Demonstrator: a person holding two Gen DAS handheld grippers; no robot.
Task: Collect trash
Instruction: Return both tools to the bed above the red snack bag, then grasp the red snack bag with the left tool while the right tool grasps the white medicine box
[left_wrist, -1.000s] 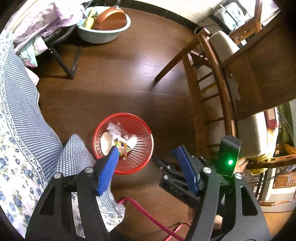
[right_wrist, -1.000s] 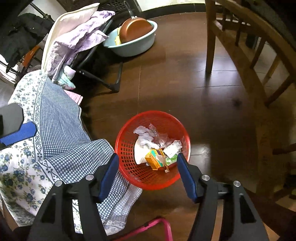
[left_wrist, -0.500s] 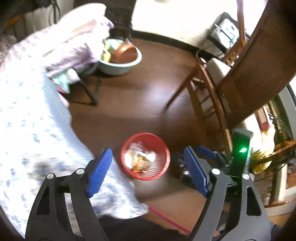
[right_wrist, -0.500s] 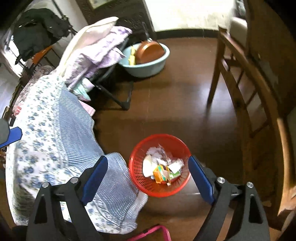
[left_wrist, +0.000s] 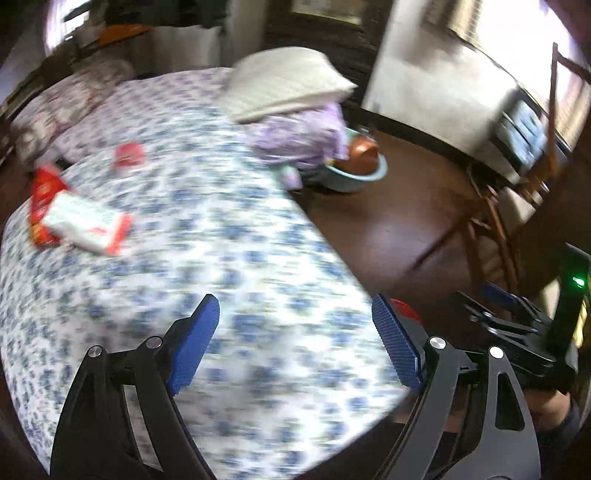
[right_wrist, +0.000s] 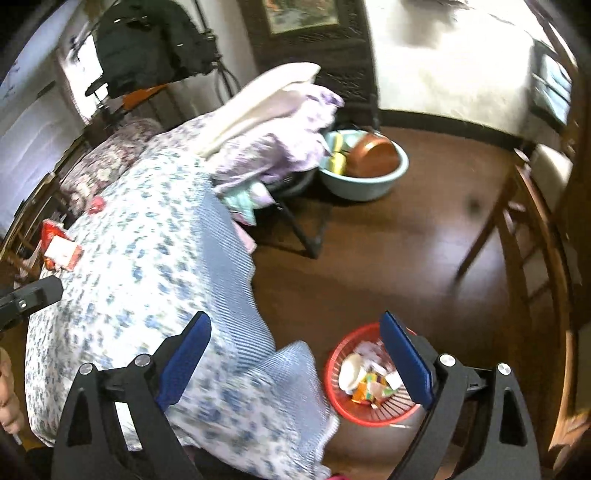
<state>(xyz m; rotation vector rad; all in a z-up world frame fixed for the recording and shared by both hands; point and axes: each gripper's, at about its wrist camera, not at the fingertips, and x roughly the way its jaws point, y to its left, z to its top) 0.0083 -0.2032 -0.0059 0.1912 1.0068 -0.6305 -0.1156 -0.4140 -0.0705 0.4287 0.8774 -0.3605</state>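
A red mesh basket (right_wrist: 369, 410) holding several crumpled wrappers stands on the dark wood floor beside the bed; only a sliver of its rim (left_wrist: 404, 308) shows in the left wrist view. On the flowered bedspread lie a white-and-red packet (left_wrist: 86, 223), a red wrapper (left_wrist: 42, 194) under it and a small red wrapper (left_wrist: 127, 155); the packet also shows in the right wrist view (right_wrist: 62, 253). My left gripper (left_wrist: 295, 343) is open and empty above the bed. My right gripper (right_wrist: 295, 354) is open and empty, above the bed edge and basket.
A pillow and purple clothes (left_wrist: 295, 129) are piled at the bed's far side. A light blue basin with a brown pot (right_wrist: 365, 166) sits on the floor. A wooden chair (right_wrist: 524, 236) stands at the right. A folding stand's black legs (right_wrist: 306, 236) reach onto the floor.
Both grippers have risen and swung left from over the basket toward the bed. The basket has dropped to the lower right of both views. The bed-top wrappers came into view.
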